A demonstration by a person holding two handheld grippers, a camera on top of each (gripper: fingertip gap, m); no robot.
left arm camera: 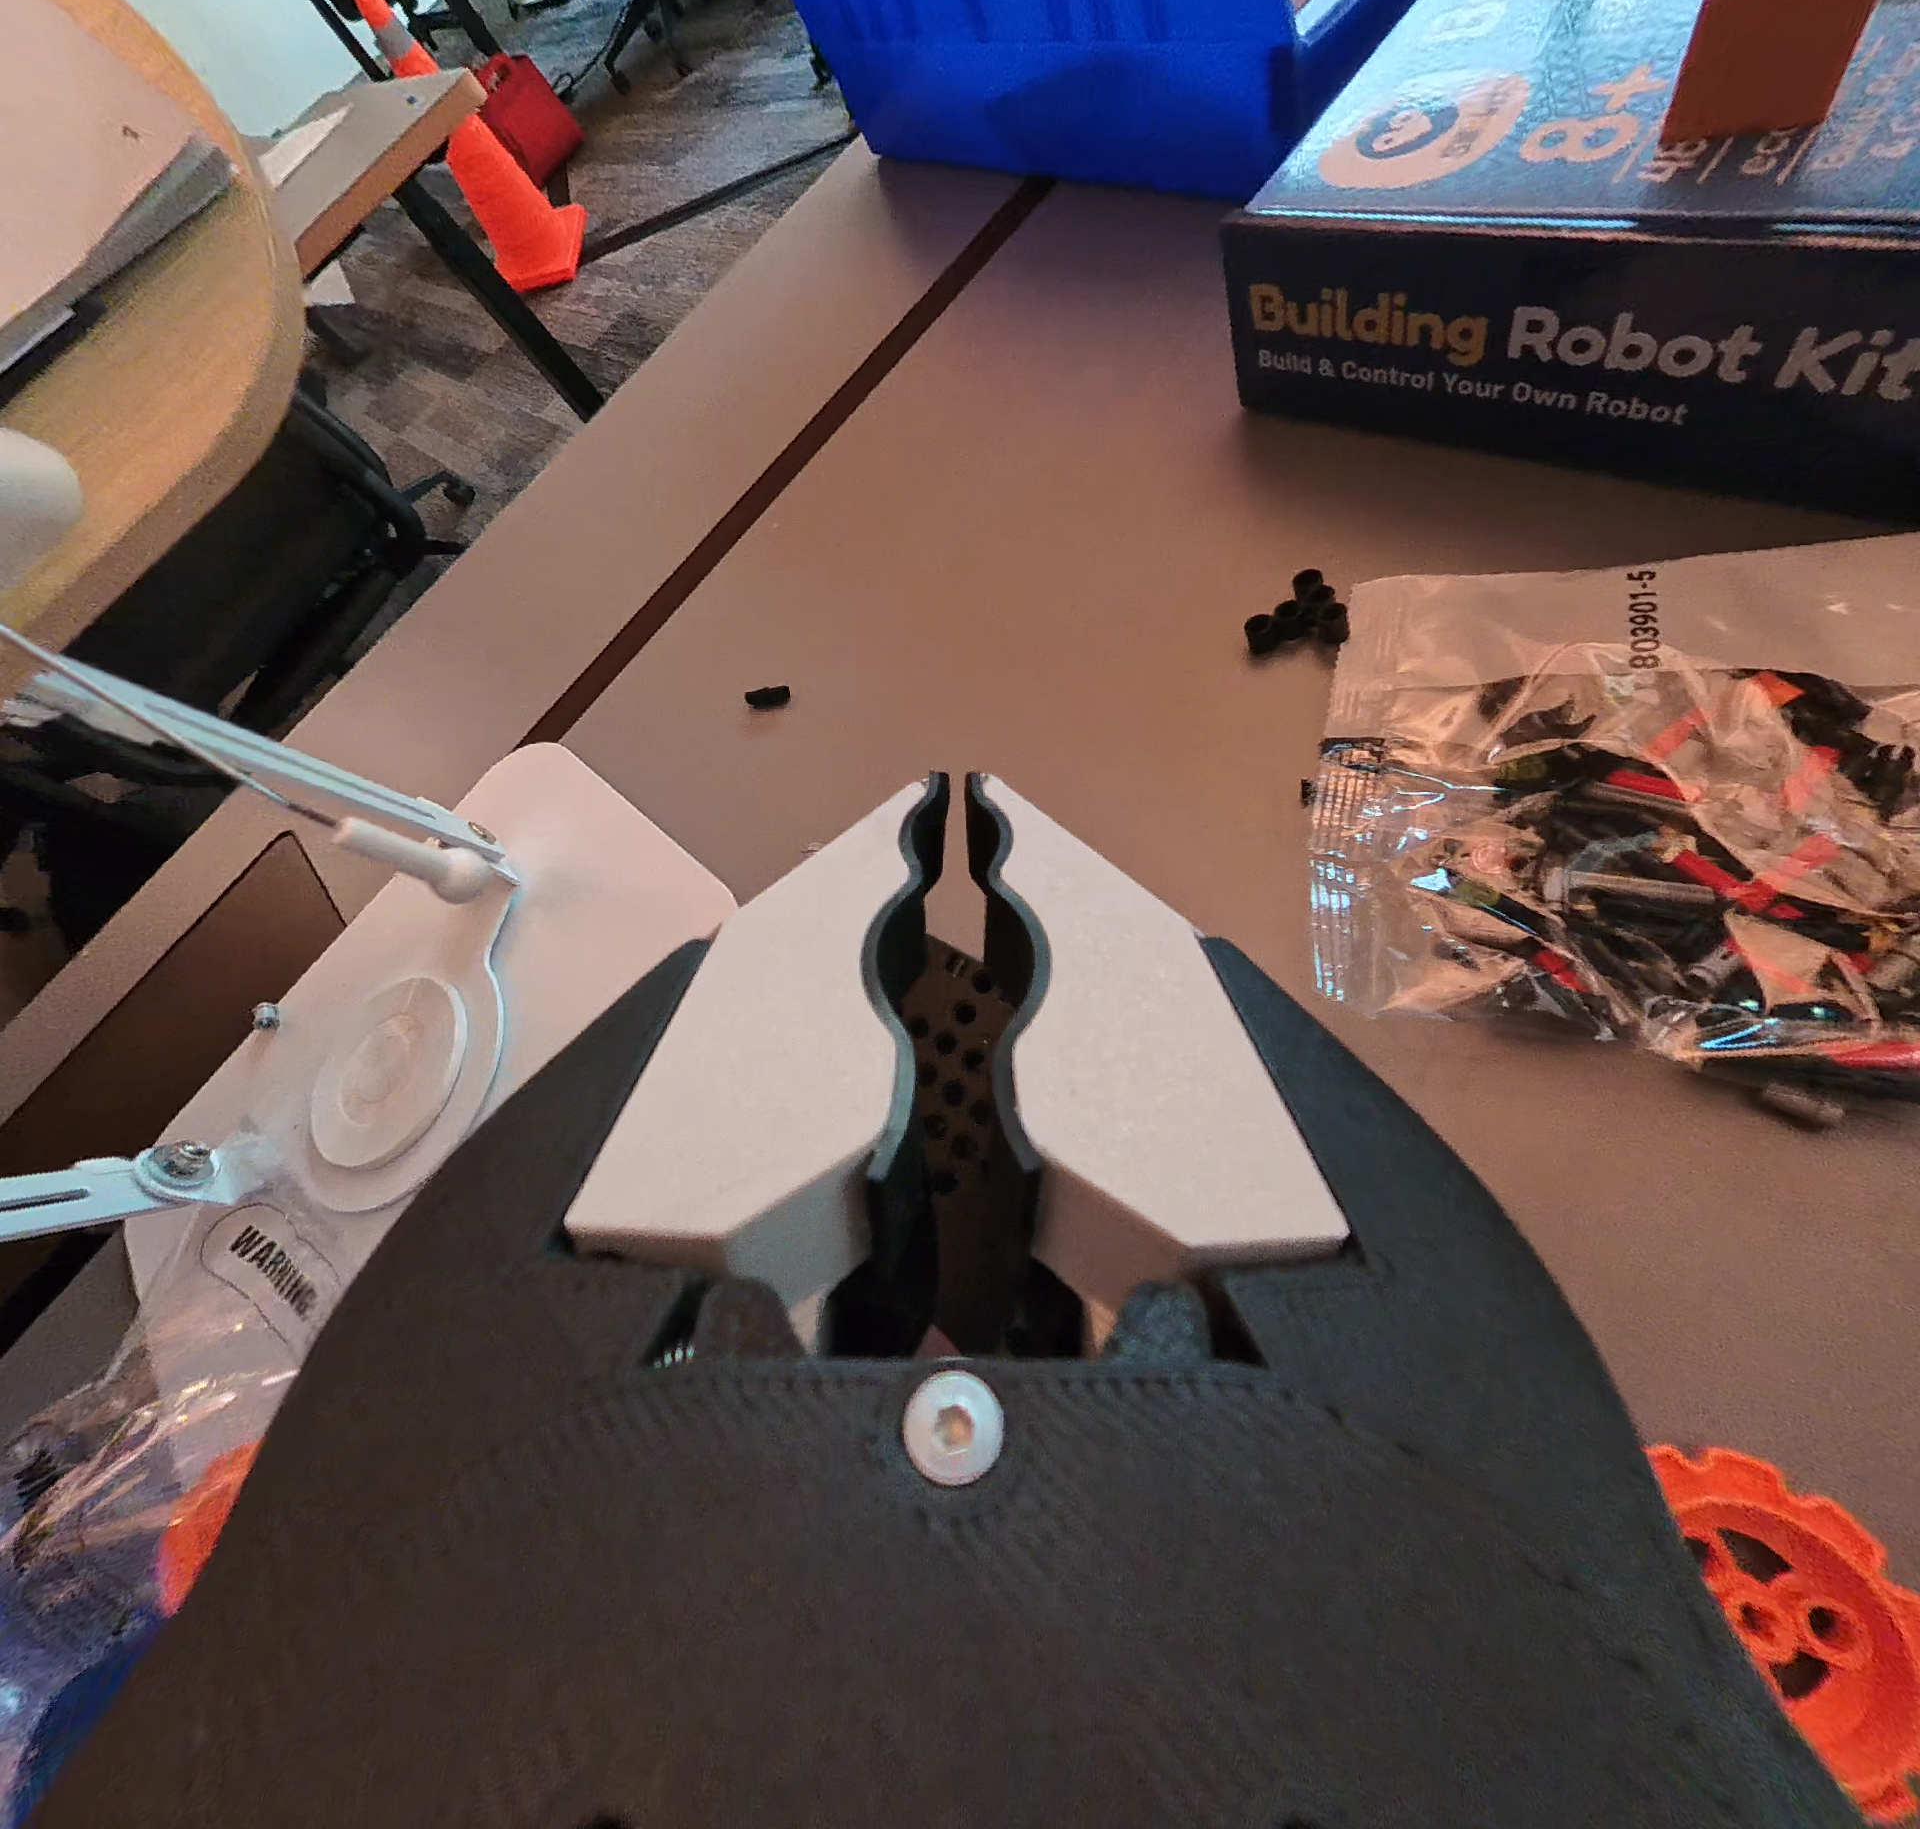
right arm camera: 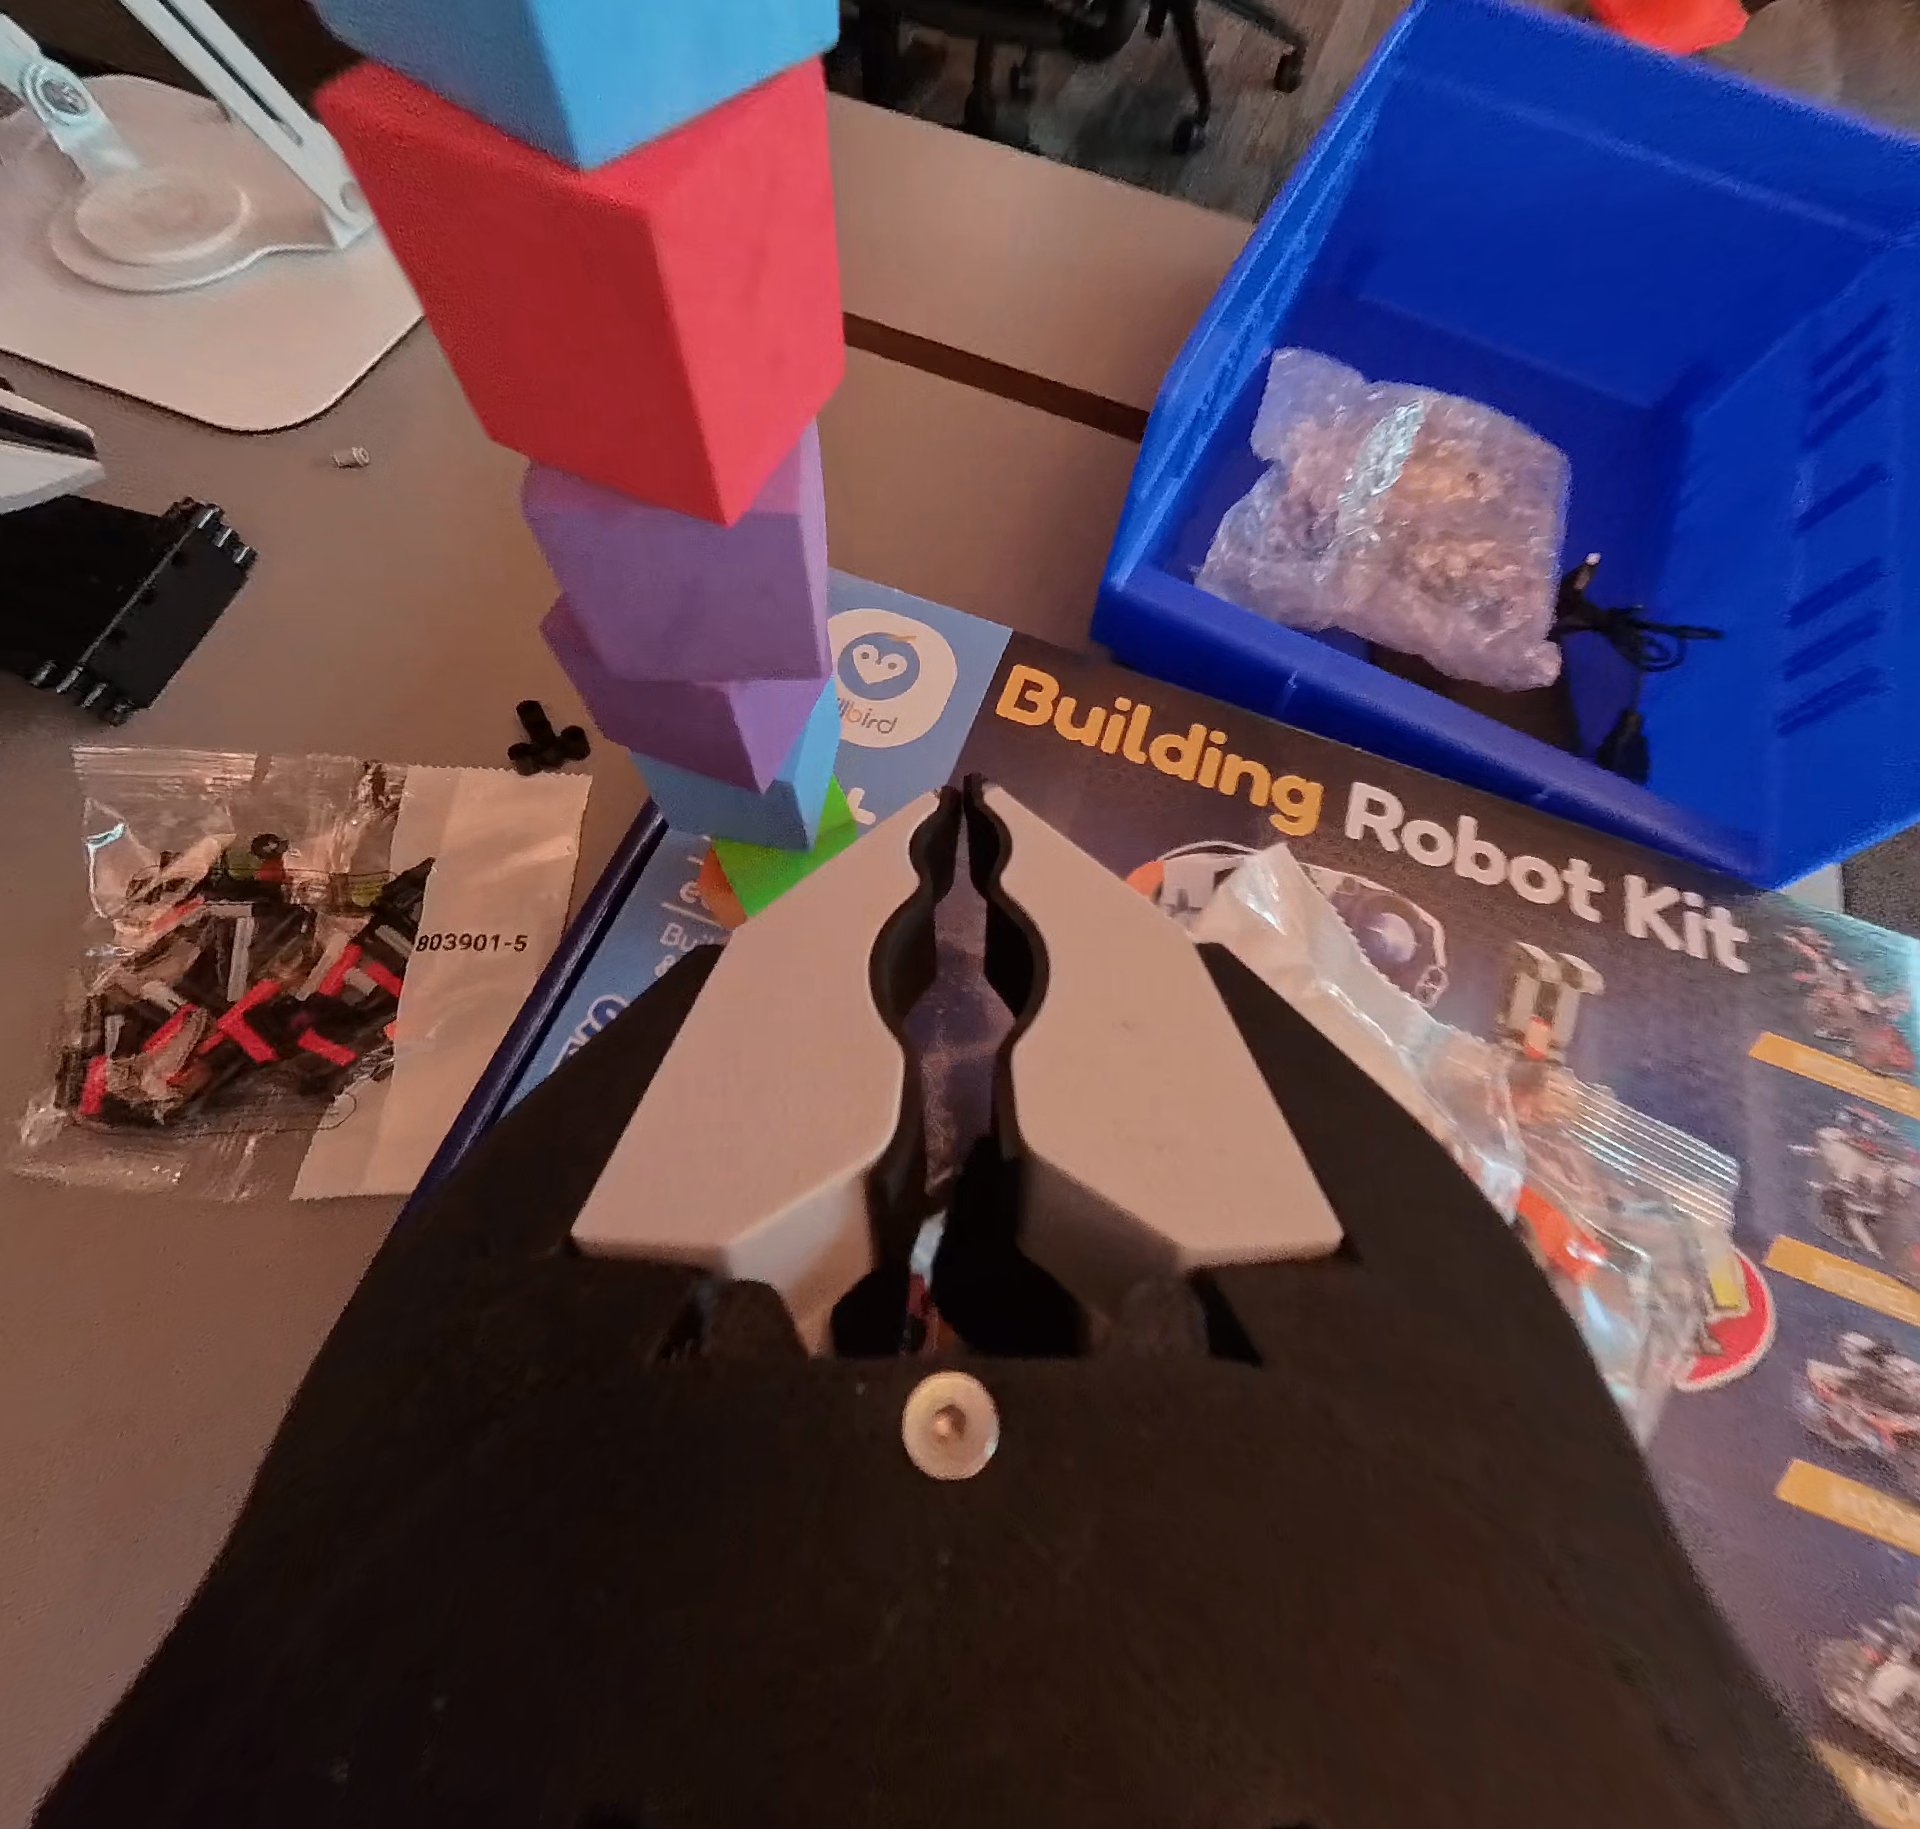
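My left gripper (left arm camera: 957, 782) is shut and empty, low over the brown table (left arm camera: 1039, 491). Nearest ahead lie a small black peg (left arm camera: 767, 697) and a cluster of black connectors (left arm camera: 1297, 616). My right gripper (right arm camera: 961, 792) is shut and empty above a dark printed kit box (right arm camera: 1299, 948). A tall stack of foam cubes stands on that box just left of its fingertips: light blue (right arm camera: 623, 3) on top, then red (right arm camera: 623, 293), two purple (right arm camera: 686, 574), light blue, green (right arm camera: 790, 860) and orange at the base. The stack's orange base cube (left arm camera: 1756, 65) shows in the left wrist view.
A blue plastic bin (right arm camera: 1558, 252) behind the box holds a bubble-wrap bundle (right arm camera: 1392, 522) and a black cable. A clear bag of small parts (left arm camera: 1621, 865) lies on the table, also in the right view (right arm camera: 239, 958). A white lamp base (left arm camera: 416, 1000), an orange gear (left arm camera: 1808, 1613) and a black plate (right arm camera: 114, 605) are nearby. The grippers' ends are close to 25 cm from one another. The small black peg (left arm camera: 767, 697) is closer to my left gripper, around 15 cm from its tips; the right tips are 30 cm off.
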